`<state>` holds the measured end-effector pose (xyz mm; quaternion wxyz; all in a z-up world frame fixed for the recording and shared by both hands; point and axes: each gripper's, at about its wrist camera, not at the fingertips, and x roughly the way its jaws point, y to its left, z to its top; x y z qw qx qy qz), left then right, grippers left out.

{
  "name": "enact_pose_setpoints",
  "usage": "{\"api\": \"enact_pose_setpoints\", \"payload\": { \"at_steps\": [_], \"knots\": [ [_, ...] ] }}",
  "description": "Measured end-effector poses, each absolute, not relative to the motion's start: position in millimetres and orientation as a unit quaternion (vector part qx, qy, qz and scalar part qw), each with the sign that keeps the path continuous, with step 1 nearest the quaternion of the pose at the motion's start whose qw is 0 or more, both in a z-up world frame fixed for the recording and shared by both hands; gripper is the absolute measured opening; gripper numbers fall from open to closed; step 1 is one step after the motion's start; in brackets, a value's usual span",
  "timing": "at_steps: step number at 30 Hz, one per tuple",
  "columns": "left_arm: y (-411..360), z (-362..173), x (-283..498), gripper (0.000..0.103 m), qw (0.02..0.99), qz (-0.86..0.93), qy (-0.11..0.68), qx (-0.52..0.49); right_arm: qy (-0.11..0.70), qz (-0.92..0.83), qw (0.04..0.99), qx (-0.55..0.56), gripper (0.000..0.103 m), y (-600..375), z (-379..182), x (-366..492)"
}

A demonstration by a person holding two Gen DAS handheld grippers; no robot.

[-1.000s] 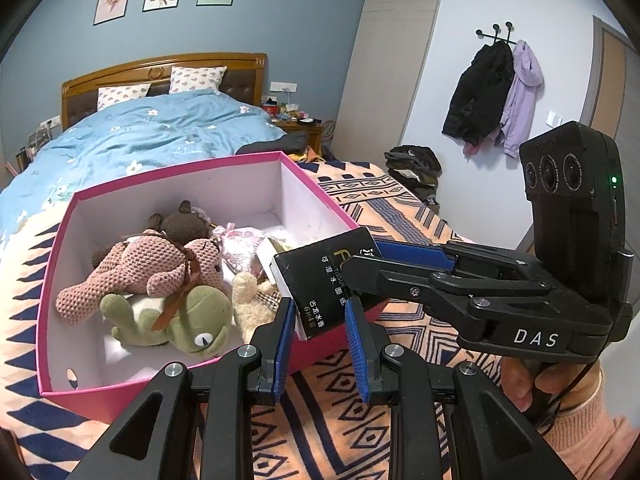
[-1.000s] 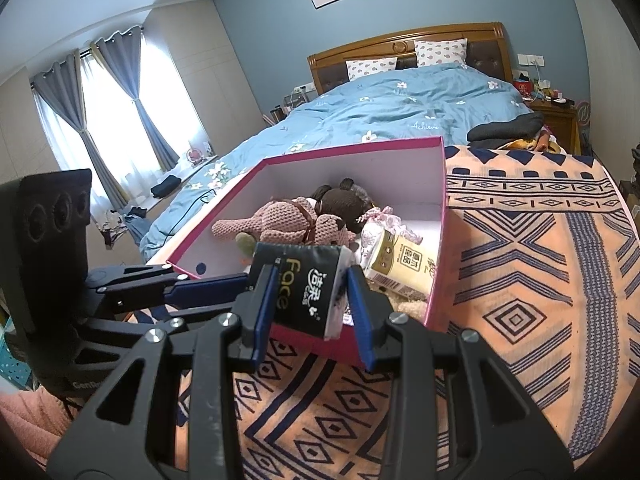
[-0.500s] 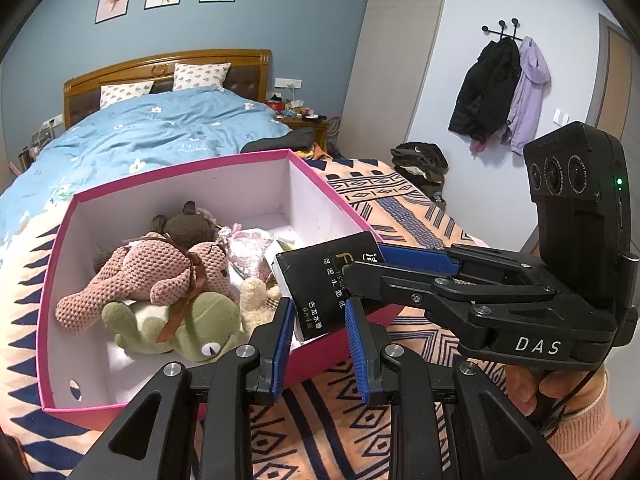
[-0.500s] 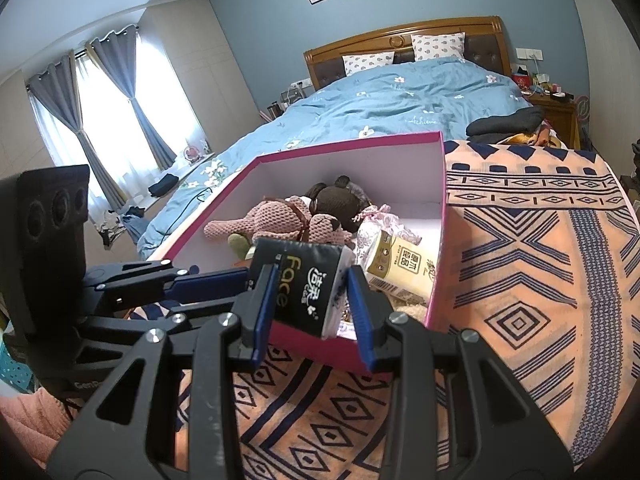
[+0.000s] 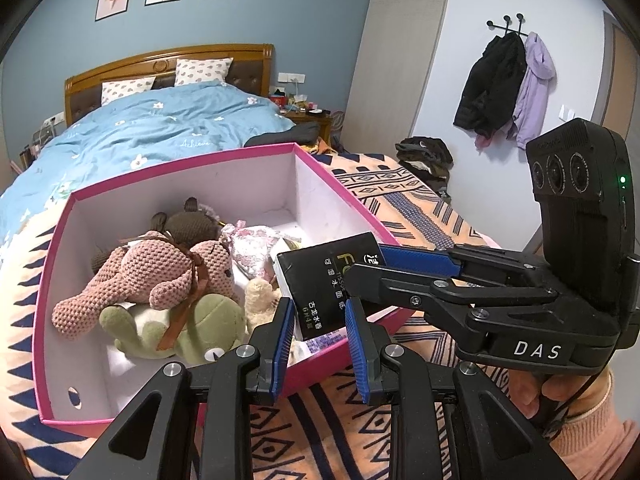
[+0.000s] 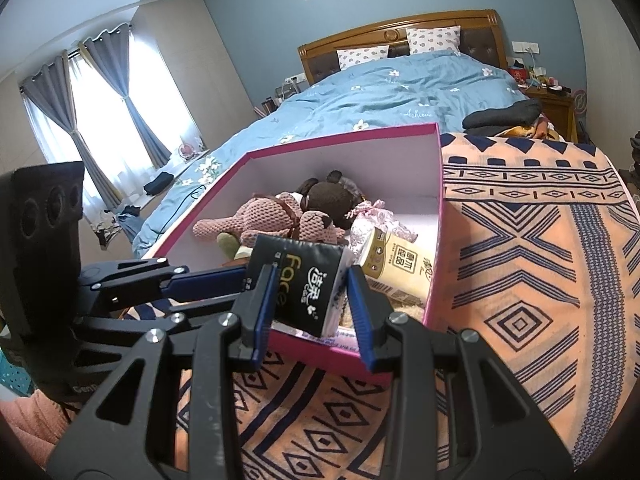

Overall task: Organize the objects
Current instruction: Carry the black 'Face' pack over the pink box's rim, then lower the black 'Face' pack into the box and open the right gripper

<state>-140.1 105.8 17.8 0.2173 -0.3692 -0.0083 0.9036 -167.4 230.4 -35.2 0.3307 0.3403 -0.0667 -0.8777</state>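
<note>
Tissue pack (image 6: 304, 280), black, clamped in right gripper (image 6: 312, 300) over the near rim of the pink box (image 5: 344, 204), unchanged over the last second: release still pending. Left gripper (image 5: 318, 336) empty, its jaws at their closest.

The black tissue pack (image 6: 304, 280) carries the word "Face" in yellowish and pale letters down its front, with white Chinese characters beside it that I can't make out for certain. Seen from the left wrist view, its other face (image 5: 332, 280) shows "TISSUE" in small print and columns of Chinese text, too fine to read surely. The right gripper's body (image 5: 536, 350) bears "DAS" in white capitals. On the blue duvet (image 6: 416, 114) a cursive word is stitched, reading "Achieve". The cream tissue pack (image 6: 394, 266) in the box has Chinese characters, unclear.
</note>
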Motion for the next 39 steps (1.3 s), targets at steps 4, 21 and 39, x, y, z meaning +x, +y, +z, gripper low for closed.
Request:
{"api": "enact_pose_setpoints", "payload": {
  "at_steps": [4, 21, 39],
  "knots": [
    [104, 15, -143, 0.025, 0.216, 0.902, -0.011, -0.375, -0.065, -0.877, 0.33, 0.344, 0.039, 229, -38, -170],
    [103, 9, -149, 0.025, 0.216, 0.897, -0.018, -0.386, -0.064, -0.875, 0.324, 0.353, 0.039, 226, -45, -176],
    [94, -2, -168, 0.028, 0.227, 0.882, -0.039, -0.412, -0.06, -0.876, 0.309, 0.365, 0.039, 221, -49, -184]
  ]
}}
